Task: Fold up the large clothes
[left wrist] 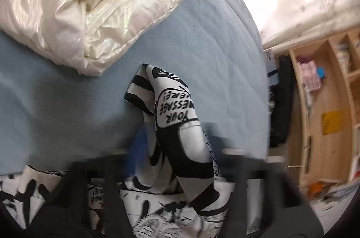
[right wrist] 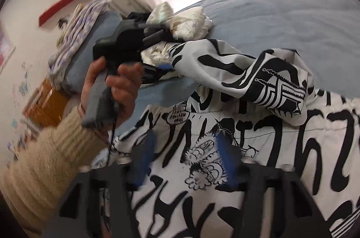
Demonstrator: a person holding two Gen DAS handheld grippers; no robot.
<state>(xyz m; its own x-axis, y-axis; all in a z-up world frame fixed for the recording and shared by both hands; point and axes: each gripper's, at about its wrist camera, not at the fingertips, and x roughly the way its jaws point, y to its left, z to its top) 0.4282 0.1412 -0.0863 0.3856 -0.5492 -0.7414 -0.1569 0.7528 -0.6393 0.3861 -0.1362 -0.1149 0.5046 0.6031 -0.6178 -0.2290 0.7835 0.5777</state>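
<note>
L wrist view
garment: b/w printed garment (left wrist: pixel 180 125) is lying on the blue bed (left wrist: pixel 202 35), one sleeve-like part rising up between your left tongs (left wrist: pixel 177 148).
left tongs: you're pinching that raised fold, jaws nearly together w/ cloth between; blurred, so exact pad contact is hard to read.
why: prob. lifting the sleeve to carry it across the body for a fold.
other: cream puffy jacket (left wrist: pixel 78 1) is sitting apart, up-left on the bed.

R wrist view
right tongs: your right tongs (right wrist: pixel 184 161) are standing spread, nothing gripped; printed body of the garment is lying just under & ahead of them.
left hand: your hand (right wrist: pixel 117 85) in a knit sleeve (right wrist: pixel 45 166) is holding the other tool, drawing the sleeve taut above the bed.
why: spread jaws look ready for a next grab.
</note>
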